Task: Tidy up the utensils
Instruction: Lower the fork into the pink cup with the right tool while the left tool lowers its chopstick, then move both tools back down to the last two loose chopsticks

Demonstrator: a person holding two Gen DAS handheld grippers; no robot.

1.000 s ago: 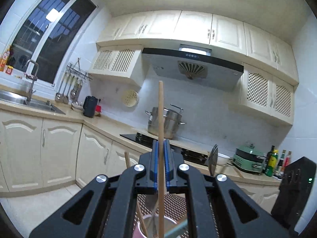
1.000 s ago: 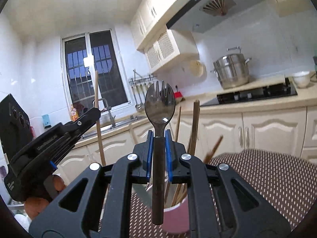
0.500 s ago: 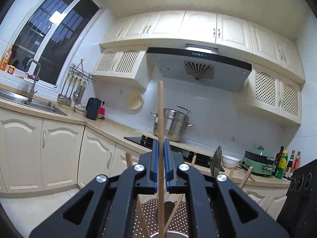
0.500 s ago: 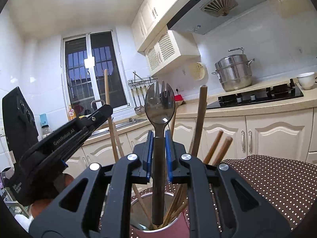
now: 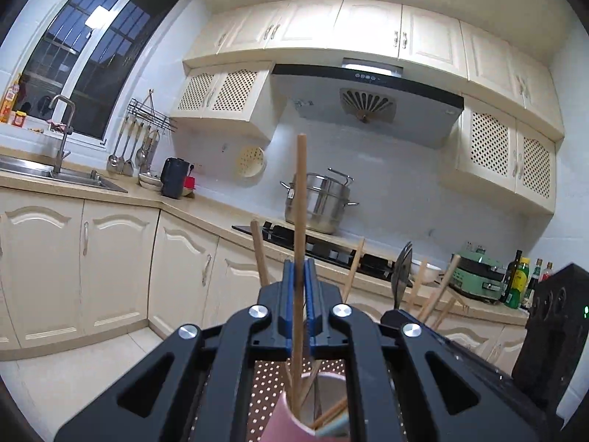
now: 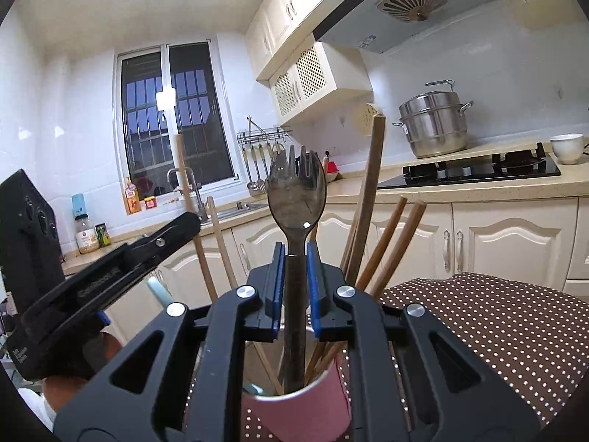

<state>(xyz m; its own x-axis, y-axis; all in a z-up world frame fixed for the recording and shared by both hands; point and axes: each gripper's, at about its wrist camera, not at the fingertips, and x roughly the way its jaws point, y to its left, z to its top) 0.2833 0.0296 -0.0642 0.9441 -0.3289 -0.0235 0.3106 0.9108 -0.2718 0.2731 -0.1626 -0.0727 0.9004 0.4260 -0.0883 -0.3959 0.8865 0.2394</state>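
Left gripper [image 5: 299,296]: clamped on upright chopstick [image 5: 300,221], tip inside pink cup [image 5: 291,418].
Right gripper [image 6: 294,280]: clamped on spork [image 6: 296,199], handle inside cup rim, crowded by chopsticks.

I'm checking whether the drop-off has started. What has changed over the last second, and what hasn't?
Both grippers have come down toward the pink cup. The spork held by the right gripper now has its handle end inside the cup; the chopstick in the left gripper reaches down into the cup too. Nothing was released: both grips stayed shut.
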